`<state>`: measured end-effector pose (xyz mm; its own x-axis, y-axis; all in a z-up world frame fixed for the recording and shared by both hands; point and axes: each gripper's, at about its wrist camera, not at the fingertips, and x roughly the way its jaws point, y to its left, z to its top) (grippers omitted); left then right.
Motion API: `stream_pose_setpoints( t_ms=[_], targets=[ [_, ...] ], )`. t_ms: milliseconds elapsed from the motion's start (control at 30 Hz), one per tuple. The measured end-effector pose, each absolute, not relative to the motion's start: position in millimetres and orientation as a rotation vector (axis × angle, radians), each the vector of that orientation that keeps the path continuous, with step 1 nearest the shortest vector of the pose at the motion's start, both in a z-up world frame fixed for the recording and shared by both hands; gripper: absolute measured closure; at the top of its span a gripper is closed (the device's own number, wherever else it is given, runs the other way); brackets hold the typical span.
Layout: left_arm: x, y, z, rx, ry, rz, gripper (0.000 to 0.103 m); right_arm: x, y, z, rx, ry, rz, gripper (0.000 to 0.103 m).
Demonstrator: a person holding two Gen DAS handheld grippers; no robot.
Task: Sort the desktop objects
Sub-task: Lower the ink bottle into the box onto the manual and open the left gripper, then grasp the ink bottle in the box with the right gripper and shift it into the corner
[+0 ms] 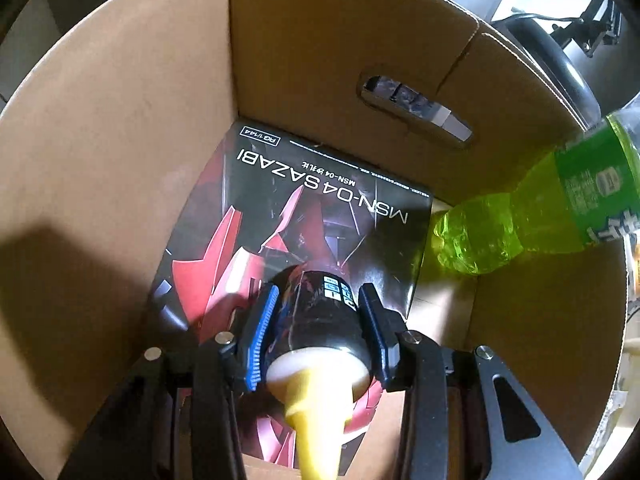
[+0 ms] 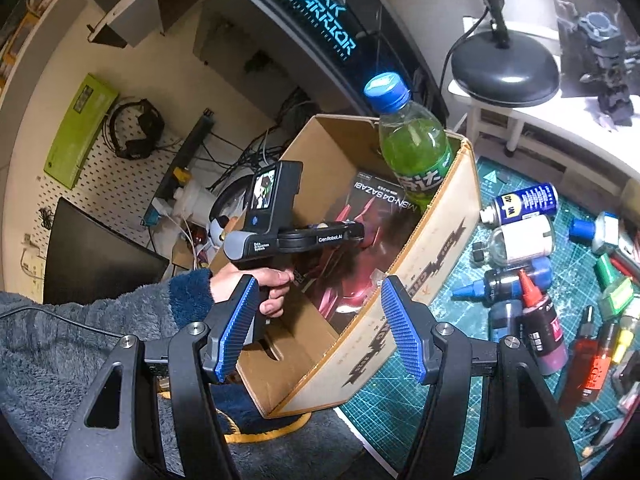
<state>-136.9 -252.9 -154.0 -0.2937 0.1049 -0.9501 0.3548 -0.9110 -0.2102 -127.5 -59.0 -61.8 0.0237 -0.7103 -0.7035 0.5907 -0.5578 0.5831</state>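
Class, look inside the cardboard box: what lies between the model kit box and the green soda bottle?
Only a bare strip of box floor separates model kit box and green soda bottle, seen in the left wrist view.

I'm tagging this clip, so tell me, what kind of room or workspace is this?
Most likely a home hobby desk for model building: a green cutting mat strewn with paint bottles, a model-kit box in the carton, and a pegboard with a desk lamp nearby.

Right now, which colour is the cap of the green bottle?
Blue cap; the right wrist view shows it best.
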Motion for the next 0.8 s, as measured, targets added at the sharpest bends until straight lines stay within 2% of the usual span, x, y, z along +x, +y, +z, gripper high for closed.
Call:
stream_pose_setpoints(
  t_ms=[333, 433, 533, 567, 600, 700, 800],
  targets=[
    [-186, -241, -142, 1.839, 0.455, -2.344, 0.061, -127, -62, -61, 1.340, -0.135, -1.712, 0.041],
    [-178, -240, -115, 1.805, 0.453, -2.366, 0.037, -129, -59, -63, 1.355, -0.137, -1.725, 0.041],
    [-153, -244, -70, 1.727, 0.522, -2.429, 0.033, -133, -64, -58, 1.346, -0.110, -1.728, 0.041],
    [-143, -245, -55, 1.695, 0.527, -2.452, 0.024, -134, -69, -56, 1.337, -0.099, -1.723, 0.041],
    [-129, -246, -36, 1.656, 0.511, -2.474, 0.020, -136, -76, -54, 1.327, -0.084, -1.718, 0.041],
    [-51, -309, -38, 1.547, 0.470, -2.535, 0.019, -138, -108, -49, 1.283, -0.010, -1.686, 0.041],
    [-26, -323, -67, 1.441, 0.399, -2.534, 0.019, -136, -150, -51, 1.247, 0.106, -1.654, 0.042]
  ],
)
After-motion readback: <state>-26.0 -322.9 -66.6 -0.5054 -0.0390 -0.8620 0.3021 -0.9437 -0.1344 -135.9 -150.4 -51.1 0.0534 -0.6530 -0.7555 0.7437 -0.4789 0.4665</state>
